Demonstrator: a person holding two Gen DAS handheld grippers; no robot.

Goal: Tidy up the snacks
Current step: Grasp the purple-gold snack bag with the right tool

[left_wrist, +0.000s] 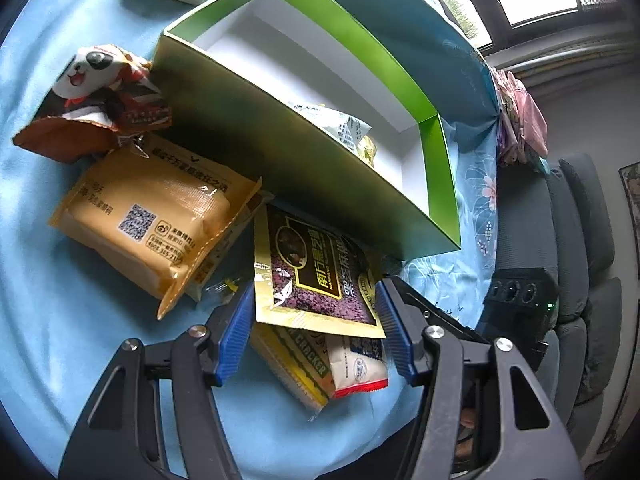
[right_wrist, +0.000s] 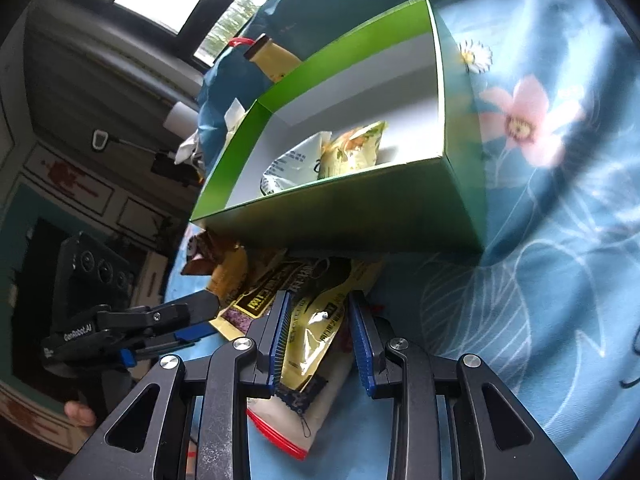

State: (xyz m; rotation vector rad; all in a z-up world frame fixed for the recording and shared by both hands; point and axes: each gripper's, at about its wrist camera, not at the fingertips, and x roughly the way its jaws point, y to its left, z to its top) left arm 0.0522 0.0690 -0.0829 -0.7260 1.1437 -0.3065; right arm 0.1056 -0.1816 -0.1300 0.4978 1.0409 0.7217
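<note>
The left gripper (left_wrist: pixel 316 320) clamps its fingers on the purple sesame packet (left_wrist: pixel 320 276); the right gripper's (right_wrist: pixel 320 344) fingers stand apart around a yellow packet (right_wrist: pixel 316 328) (green box (right_wrist: pixel 340 216) just beyond).

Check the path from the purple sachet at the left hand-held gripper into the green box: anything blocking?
Only the green box's near wall, which rises between the purple sachet and the white interior. The sachet must be lifted over it. Inside, two packets lie at one end; the rest of the floor is free.
</note>
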